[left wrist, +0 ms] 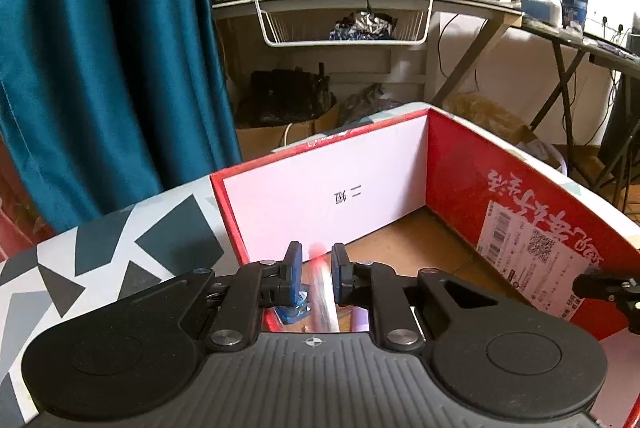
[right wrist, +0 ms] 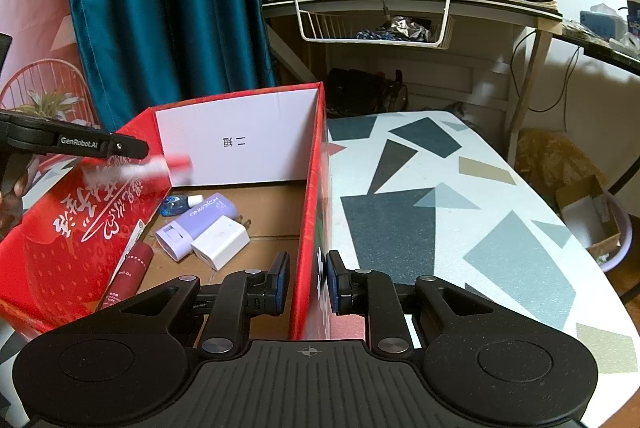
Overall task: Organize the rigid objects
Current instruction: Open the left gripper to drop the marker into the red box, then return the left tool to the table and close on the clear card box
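A red cardboard box (right wrist: pixel 240 136) stands open on the patterned table (right wrist: pixel 460 196). Inside lie a purple tube (right wrist: pixel 200 224), a white charger plug (right wrist: pixel 220 242), a small blue bottle (right wrist: pixel 176 205) and a dark red tube (right wrist: pixel 130 274). My left gripper (left wrist: pixel 316 270) is over the box with a blurred white and red tube (left wrist: pixel 325 288) between its slightly parted fingers; that tube (right wrist: pixel 152 168) also shows blurred in the right wrist view, below the left gripper (right wrist: pixel 132 150). My right gripper (right wrist: pixel 307 282) straddles the box's right wall (right wrist: pixel 310 252), jaws close to it on both sides.
A blue curtain (right wrist: pixel 160 8) hangs behind the box. A cluttered desk (right wrist: pixel 400 0) with a wire basket (right wrist: pixel 372 24) stands beyond the table. Cardboard boxes and cables lie on the floor to the right (right wrist: pixel 588 212).
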